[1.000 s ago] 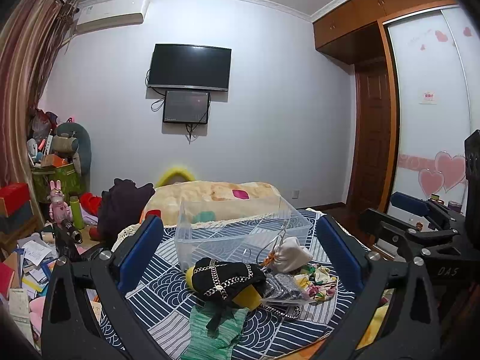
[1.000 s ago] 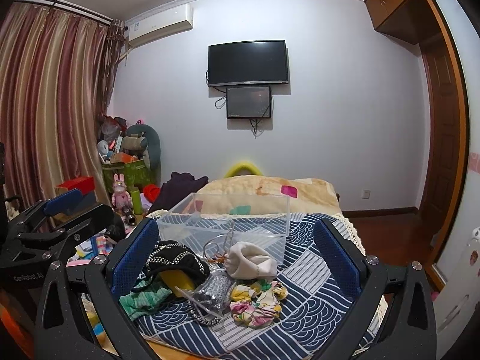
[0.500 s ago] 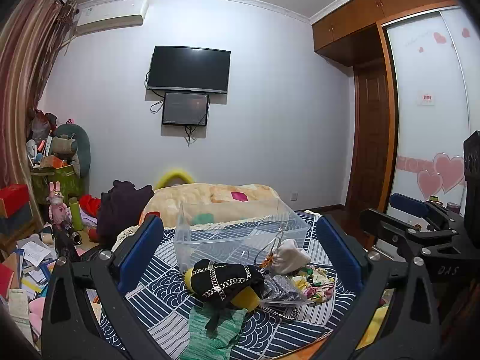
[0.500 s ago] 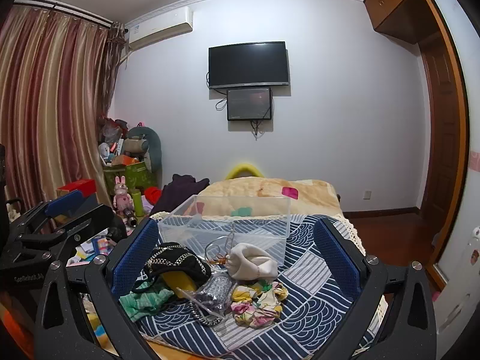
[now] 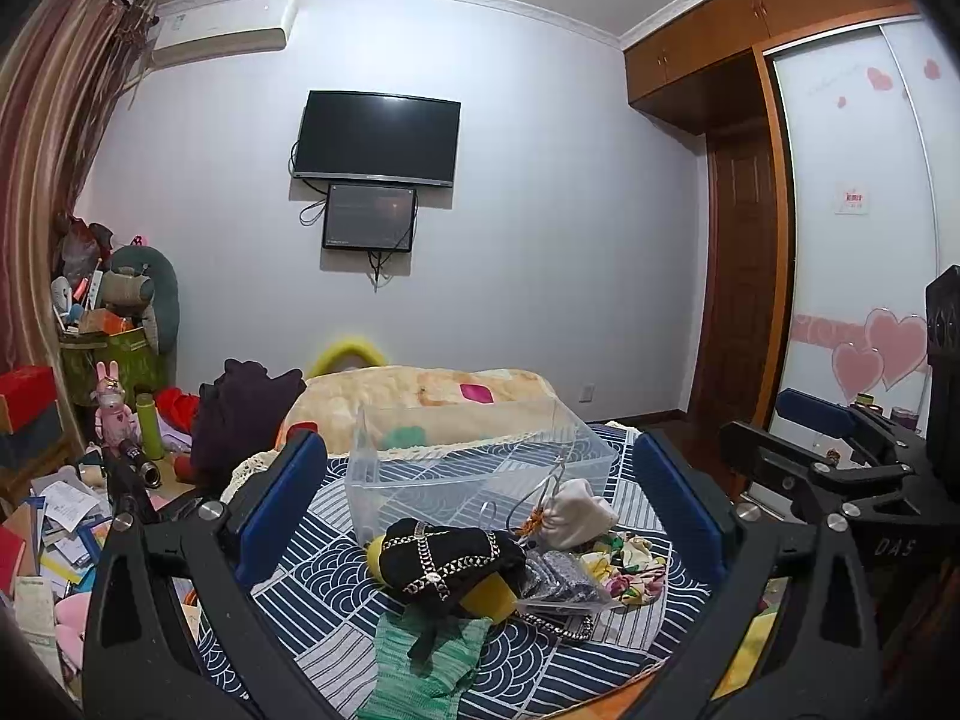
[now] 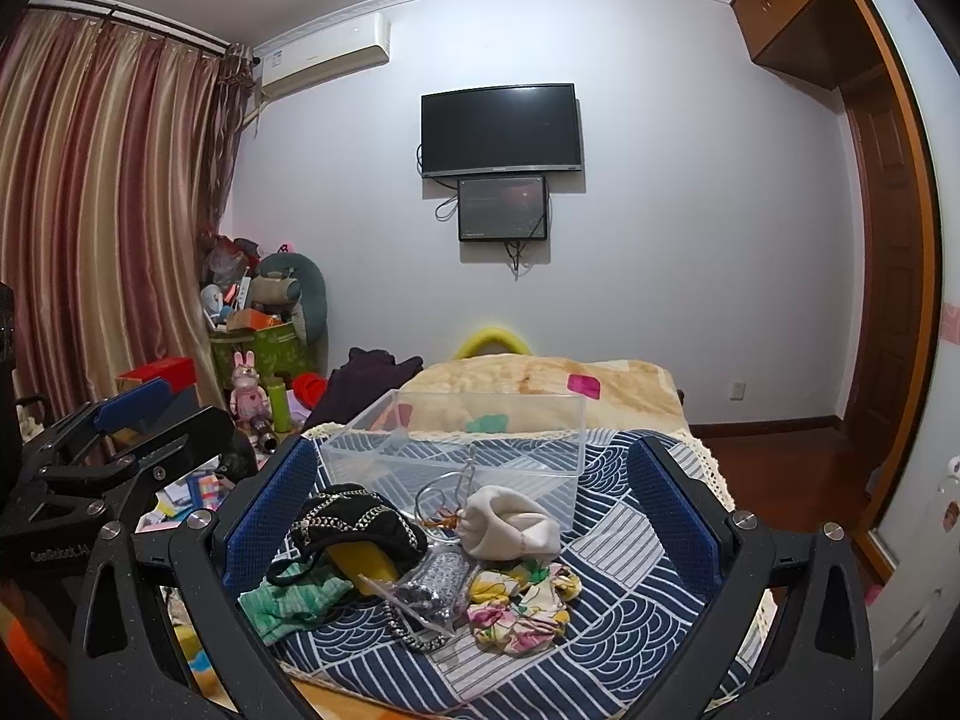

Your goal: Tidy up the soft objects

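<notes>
Hovering spread and empty, the left gripper (image 5: 480,504) and right gripper (image 6: 474,510) frame a pile of soft objects (image 6: 414,570) on the patterned bedspread (image 6: 636,546); a clear plastic bin (image 6: 456,444) sits just behind them.

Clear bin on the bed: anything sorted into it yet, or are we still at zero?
Nothing done: the clear bin looks empty. Nothing in hand: the left gripper and the right gripper are both open, held above the pile. Left to do, all lying in front of the bin: black chain-trimmed item, white pouch, green knit, floral scrunchie.
</notes>
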Available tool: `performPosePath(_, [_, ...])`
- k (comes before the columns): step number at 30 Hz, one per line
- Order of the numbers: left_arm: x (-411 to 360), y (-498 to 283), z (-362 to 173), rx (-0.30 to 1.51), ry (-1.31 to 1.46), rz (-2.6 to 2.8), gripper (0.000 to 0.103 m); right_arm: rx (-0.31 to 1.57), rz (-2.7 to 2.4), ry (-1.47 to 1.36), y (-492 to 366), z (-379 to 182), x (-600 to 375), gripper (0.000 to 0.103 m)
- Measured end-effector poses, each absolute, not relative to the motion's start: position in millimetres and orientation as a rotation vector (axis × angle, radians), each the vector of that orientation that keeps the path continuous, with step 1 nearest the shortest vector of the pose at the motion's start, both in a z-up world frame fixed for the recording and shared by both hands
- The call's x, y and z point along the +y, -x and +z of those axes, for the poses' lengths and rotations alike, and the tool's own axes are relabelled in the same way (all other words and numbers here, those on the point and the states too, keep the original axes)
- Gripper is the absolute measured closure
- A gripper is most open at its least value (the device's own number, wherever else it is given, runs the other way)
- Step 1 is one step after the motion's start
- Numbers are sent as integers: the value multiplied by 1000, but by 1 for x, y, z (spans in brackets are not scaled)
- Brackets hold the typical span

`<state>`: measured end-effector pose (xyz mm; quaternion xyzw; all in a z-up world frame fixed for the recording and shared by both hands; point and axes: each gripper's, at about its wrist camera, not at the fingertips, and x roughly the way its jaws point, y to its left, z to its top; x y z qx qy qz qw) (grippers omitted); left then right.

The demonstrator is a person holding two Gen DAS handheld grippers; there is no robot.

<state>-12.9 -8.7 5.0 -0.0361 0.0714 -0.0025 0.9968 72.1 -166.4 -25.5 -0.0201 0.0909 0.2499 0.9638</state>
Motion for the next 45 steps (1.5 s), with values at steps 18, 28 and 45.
performPosePath(18, [-7, 14, 8, 146, 78, -17, 0, 180, 509, 34, -71, -24, -166, 0])
performPosePath(28, [-4, -2, -3, 199, 82, -27, 9, 203, 497, 28, -86, -37, -167, 1])
performPosePath(45, [10, -65, -58, 437, 113, -24, 26, 475, 506, 15, -153, -90, -156, 34])
